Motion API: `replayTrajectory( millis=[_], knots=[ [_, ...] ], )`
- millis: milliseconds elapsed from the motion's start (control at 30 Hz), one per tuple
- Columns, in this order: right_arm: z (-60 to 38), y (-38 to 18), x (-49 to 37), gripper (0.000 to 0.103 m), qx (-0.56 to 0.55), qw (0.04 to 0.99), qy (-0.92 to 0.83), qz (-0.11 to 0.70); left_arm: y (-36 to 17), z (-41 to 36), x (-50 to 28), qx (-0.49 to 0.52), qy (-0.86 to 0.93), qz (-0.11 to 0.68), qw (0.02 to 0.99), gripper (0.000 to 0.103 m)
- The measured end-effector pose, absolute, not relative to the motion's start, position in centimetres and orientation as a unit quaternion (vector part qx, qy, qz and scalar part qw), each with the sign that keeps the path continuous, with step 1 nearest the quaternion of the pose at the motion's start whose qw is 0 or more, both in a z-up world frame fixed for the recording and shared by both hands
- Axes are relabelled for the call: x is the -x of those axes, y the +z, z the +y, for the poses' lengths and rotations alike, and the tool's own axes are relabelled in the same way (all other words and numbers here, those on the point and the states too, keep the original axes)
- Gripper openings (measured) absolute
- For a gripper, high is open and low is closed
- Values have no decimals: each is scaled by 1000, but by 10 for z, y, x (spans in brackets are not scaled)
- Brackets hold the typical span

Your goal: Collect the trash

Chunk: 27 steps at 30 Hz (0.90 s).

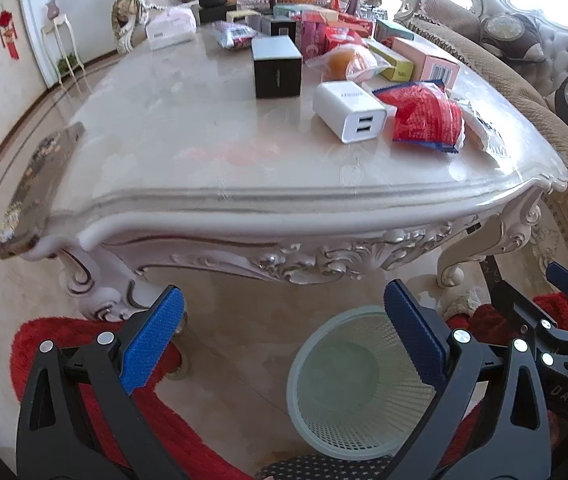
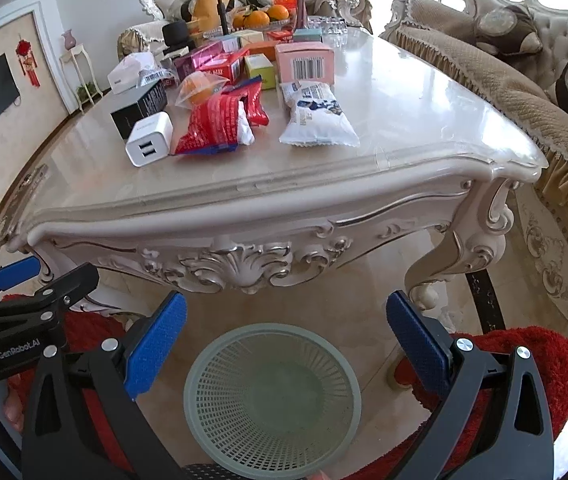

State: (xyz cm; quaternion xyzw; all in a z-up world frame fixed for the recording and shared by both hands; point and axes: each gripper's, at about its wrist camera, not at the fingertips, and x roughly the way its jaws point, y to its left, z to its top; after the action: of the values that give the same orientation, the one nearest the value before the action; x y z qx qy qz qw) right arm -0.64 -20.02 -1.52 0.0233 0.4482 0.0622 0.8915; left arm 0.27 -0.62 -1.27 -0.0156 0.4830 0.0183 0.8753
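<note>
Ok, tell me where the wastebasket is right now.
The wastebasket stands on the floor in front of the table, low in the middle of the right wrist view, framed by the open right gripper.

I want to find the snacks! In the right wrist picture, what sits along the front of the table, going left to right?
White charger → red snack bag → white snack bag.
</note>
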Motion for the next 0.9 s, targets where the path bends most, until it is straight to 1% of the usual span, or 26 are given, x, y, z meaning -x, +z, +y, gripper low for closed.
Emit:
replayTrajectory(
  millis=[467,633,767,900],
  knots=[
    [-211,-19,3,96,-30,890,53,451,-15,-10,-3,4,39,485,874,97],
    [-210,-19,4,96,-26,890,55,452,-15,-9,-1,19,22,489,872,97],
    [-209,-19,4,96,-28,890,56,451,-14,-10,0,-2,47,483,875,97],
    [-207,-19,4,96,-24,891,56,449,-14,-7,0,20,37,483,875,97]
  ],
)
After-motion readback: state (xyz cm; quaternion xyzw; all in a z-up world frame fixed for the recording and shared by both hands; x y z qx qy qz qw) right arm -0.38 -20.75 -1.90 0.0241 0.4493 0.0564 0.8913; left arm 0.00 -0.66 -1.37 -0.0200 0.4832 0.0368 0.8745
